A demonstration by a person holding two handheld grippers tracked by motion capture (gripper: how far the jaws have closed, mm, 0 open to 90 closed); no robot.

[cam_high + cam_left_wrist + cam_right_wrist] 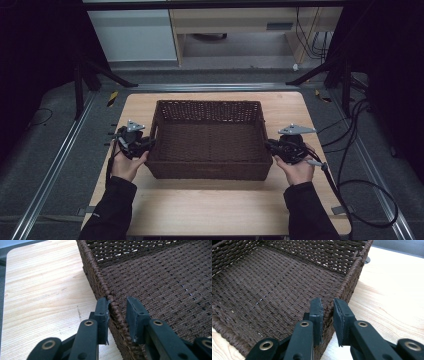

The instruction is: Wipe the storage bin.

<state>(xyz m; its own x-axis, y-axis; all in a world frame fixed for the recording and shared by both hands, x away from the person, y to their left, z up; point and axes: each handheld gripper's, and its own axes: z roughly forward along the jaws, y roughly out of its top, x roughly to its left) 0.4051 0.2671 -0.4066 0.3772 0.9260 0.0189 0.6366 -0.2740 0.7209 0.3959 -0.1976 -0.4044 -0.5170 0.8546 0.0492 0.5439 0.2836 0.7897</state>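
A dark brown wicker basket [209, 141] sits at the middle of the light wooden table [215, 210], its long sides running from nine to three o'clock in the high view.

The left gripper [143, 145] is at the basket's nine o'clock end, held in the person's left hand [126, 164]. In the left gripper view its two black jaws straddle the basket's braided rim [115, 308]: one jaw is outside the wall and rests against the rim, the other is inside over the woven floor with a narrow gap to the rim. The jaws stand slightly spread around the wall, not yet pinching it.

The right gripper [270, 146] is at the three o'clock end, held in the right hand [298, 170]. In the right gripper view its jaws also sit either side of the basket wall [329, 307], one inside, one outside over the table, with a little space between the outer jaw and the weave, so it is loosely spread around the wall too.
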